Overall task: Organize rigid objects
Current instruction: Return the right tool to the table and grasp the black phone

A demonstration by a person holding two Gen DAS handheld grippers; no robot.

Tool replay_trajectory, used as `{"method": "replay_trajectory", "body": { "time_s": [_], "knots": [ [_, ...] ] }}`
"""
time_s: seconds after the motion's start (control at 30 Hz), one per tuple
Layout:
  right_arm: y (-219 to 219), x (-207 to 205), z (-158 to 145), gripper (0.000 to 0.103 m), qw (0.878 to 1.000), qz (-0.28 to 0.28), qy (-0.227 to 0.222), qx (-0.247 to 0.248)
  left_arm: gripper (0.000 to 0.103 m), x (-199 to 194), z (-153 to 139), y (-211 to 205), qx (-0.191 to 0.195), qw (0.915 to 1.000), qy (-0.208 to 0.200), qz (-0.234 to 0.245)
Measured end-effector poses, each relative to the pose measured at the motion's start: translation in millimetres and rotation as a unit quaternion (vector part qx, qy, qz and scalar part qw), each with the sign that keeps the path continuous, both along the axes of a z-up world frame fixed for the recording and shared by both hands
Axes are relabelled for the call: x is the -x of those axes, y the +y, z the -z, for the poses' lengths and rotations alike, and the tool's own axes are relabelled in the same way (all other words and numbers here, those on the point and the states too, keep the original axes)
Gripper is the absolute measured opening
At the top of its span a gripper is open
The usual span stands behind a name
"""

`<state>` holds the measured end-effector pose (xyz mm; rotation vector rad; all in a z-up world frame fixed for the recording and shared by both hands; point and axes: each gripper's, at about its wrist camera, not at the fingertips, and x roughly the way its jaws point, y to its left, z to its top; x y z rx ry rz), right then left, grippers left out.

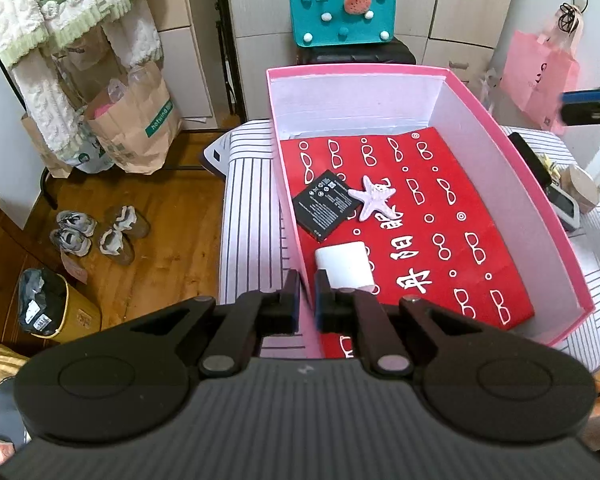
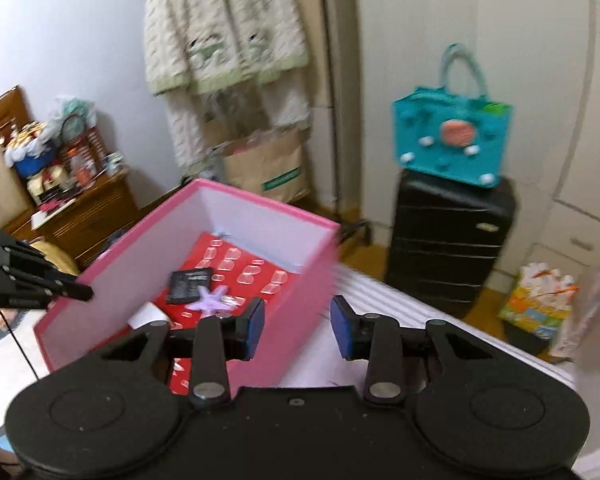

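Note:
An open pink box lined with red patterned paper stands on the striped bed. Inside lie a black battery, a white starfish and a white block. My left gripper is shut on the box's near left wall, one finger on each side of it. In the blurred right wrist view my right gripper stands open with nothing between its blue pads, above the bed just right of the box. The battery, the starfish and the left gripper also show there.
Right of the box, small things lie on the bed: a black flat item, a round tan item, a white device. Behind stand a black suitcase with a teal bag, paper bags and shoes on the floor.

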<state>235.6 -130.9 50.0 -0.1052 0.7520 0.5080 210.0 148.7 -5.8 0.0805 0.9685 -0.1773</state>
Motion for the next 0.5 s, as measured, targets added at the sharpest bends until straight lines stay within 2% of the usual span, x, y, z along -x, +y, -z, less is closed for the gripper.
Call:
{"method": "replay_trajectory", "body": {
  "time_s": [0.1,0.17,0.3,0.5],
  "knots": [
    [-29,11,1,0.05,1.0,0.025,-0.014,0.001,0.006,1,1,-5,-0.014,0.9999,-0.003,0.003],
    [-42,14,10,0.05,0.999,0.035,-0.004,-0.004,0.006,1,1,-8,-0.023,0.9997,-0.002,0.004],
    [-61,15,37,0.051,0.998,0.053,0.034,-0.025,0.006,3,4,-13,-0.039,0.9992,-0.009,0.005],
    [-80,2,86,0.051,0.989,0.08,0.105,-0.074,0.006,2,4,-12,-0.036,0.9994,0.0,-0.004]
  ]
}}
